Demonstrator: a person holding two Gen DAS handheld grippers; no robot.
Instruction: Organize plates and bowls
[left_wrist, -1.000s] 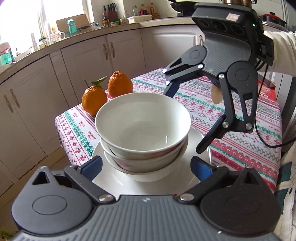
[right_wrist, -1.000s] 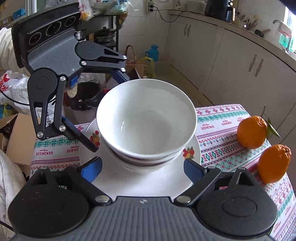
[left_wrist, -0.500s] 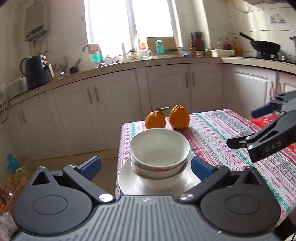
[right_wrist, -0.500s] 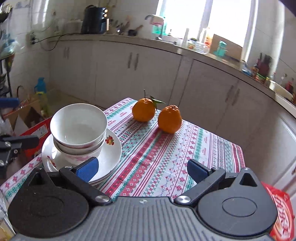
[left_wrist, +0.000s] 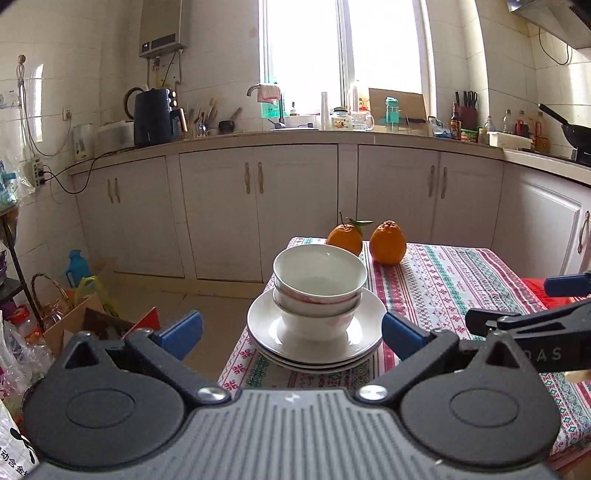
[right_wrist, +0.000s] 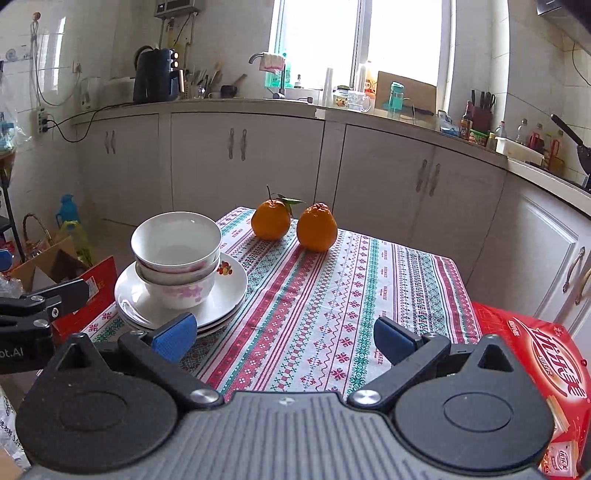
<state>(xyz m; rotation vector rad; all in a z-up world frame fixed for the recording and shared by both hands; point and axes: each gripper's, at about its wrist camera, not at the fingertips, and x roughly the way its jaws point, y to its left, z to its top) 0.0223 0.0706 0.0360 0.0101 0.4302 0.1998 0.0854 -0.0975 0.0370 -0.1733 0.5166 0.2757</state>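
Observation:
Several white bowls (left_wrist: 318, 288) are nested on a stack of white plates (left_wrist: 266, 328) at the near left corner of the table; the stack also shows in the right wrist view, bowls (right_wrist: 176, 254) on plates (right_wrist: 229, 291). My left gripper (left_wrist: 291, 334) is open and empty, pulled back in front of the stack. My right gripper (right_wrist: 284, 338) is open and empty above the tablecloth, to the right of the stack. The right gripper's fingers (left_wrist: 517, 321) show at the right edge of the left wrist view.
Two oranges (left_wrist: 365, 240) sit at the table's far edge, also seen in the right wrist view (right_wrist: 295, 223). A red box (right_wrist: 535, 350) lies at the right. White kitchen cabinets (left_wrist: 295, 206) stand beyond. Bags and a carton (left_wrist: 85, 317) crowd the floor on the left.
Both grippers have drawn back and away from the bowl and plate stack, from close over it to well in front. The stack and oranges have not moved.

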